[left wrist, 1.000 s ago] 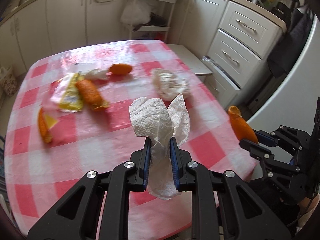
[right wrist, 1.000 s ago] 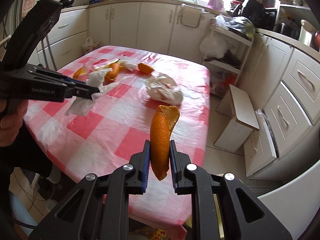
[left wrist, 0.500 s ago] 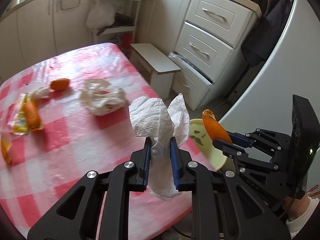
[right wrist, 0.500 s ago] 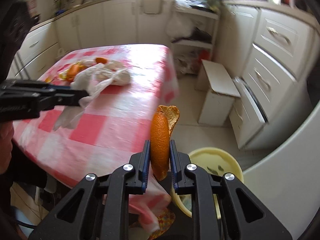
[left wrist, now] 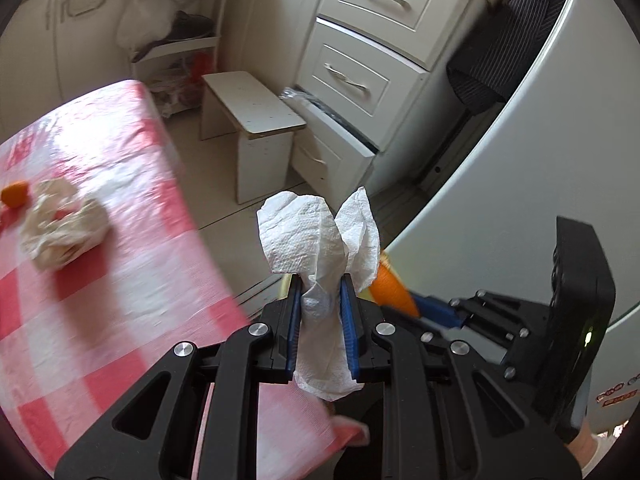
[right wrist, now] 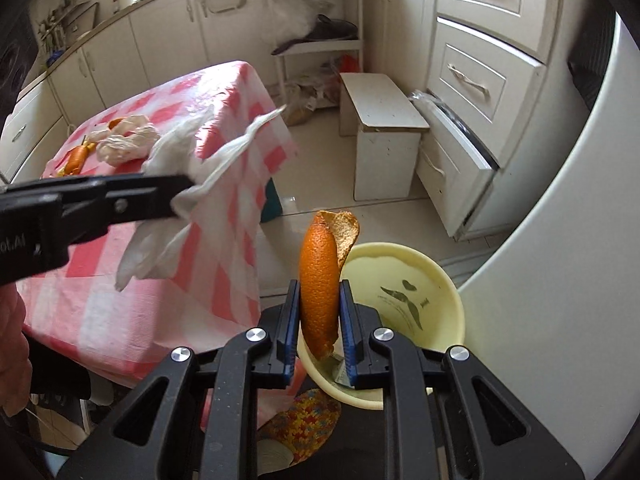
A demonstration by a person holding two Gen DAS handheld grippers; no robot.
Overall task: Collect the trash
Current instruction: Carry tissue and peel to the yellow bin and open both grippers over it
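Now off the table (right wrist: 224, 112) and swung to the yellow bin (right wrist: 448, 292): left gripper (left wrist: 320, 300) clamping paper towel (left wrist: 316, 240), right gripper (right wrist: 320, 304) clamping orange peel (right wrist: 318, 276) over the rim, drop pending.

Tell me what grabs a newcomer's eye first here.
The orange peel clamped upright in the right claw, just above the pale yellow bin on the floor. Next, the white paper towel pinched in the left claw, beside the pink checked tablecloth.
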